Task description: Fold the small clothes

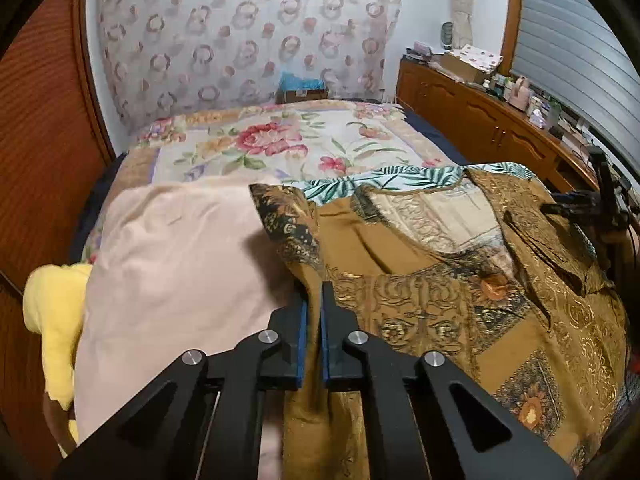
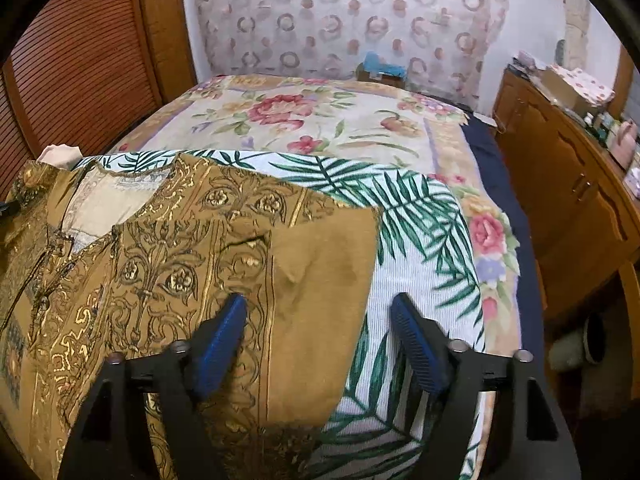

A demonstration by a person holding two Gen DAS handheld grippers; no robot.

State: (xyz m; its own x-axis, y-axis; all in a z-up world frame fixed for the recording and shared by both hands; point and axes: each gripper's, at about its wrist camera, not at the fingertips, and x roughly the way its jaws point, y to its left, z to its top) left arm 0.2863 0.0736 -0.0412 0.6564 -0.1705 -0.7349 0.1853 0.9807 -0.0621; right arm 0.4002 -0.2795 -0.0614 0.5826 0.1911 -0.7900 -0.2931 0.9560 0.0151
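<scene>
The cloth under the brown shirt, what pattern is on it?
Green palm leaves on white cloth, clearest in the right wrist view.

- Garment (image 1: 440,300): ochre-brown, gold ornamental print.
- Cloth (image 2: 420,240) beneath: white, green palm fronds.
- Bedspread (image 1: 280,140): cream, pink floral.
- Sheet (image 1: 172,280): pale pink.
- Tong pads (image 2: 220,340): blue.

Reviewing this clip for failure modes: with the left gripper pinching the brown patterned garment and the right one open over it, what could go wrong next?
1. The left gripper pinches only a narrow ridge of the brown garment; it could slip out when pulled.
2. The right gripper hangs open across the garment's edge and the palm-print cloth beneath, so closing may catch both layers.
</scene>
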